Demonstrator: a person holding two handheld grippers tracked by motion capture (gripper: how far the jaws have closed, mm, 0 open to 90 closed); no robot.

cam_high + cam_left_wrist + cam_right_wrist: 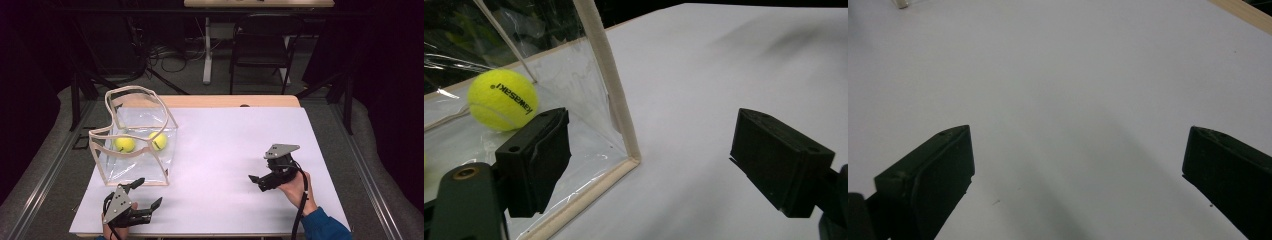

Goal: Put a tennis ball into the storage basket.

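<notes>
one "kawasaki" tennis ball (502,100) in clear bag (594,125)

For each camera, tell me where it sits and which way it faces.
High view: above the near table edge, facing forward and down; shows both hands, the left hand-held gripper and right hand-held gripper.
Left gripper view: along open jaws toward the clear bag.
Right gripper view: along open jaws at the white table.
Shared: high and left gripper views show the bag and a tennis ball.

The white table cover (225,150) is lit brightly from above, while the room beyond is left dark. Soft shadows are cast on it near the jaws. Glare is seen on the clear bag (574,90). Nearby jaws are slightly blurred.
</notes>
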